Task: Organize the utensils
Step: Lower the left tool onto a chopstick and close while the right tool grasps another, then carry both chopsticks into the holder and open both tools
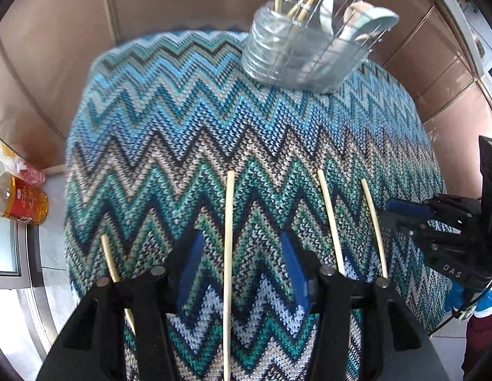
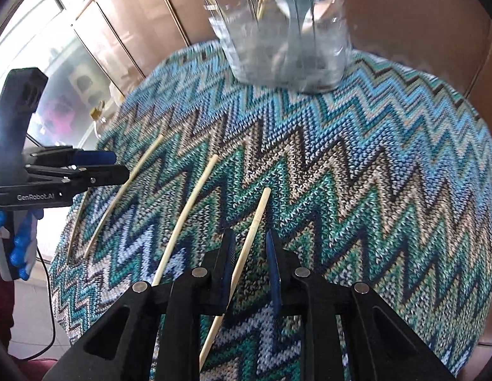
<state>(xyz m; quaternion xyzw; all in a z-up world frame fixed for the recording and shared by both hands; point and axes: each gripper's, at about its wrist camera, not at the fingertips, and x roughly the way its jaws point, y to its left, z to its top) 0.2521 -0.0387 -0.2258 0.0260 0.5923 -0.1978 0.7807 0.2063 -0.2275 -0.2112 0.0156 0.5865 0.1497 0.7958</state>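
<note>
- While the chopstick [image 2: 246, 247] is lying low-centre on the tabletop [image 2: 372, 165], the right hand-held gripper [image 2: 250, 241] is straddling it, narrowly parted.
- Closing squarely should be keeping it from rolling.
- At lower centre, the left hand-held gripper [image 1: 239, 254] is gaping wide over another chopstick [image 1: 228, 254].
- At frame top, the holder [image 1: 303, 54] is waiting.

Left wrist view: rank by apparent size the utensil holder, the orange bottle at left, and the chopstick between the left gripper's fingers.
1. Utensil holder: biggest area.
2. Chopstick between the left gripper fingers: longest but thin, and nearest the camera, so its rank is unsure.
3. Orange bottle: smallest, partly cut off at the edge.
</note>
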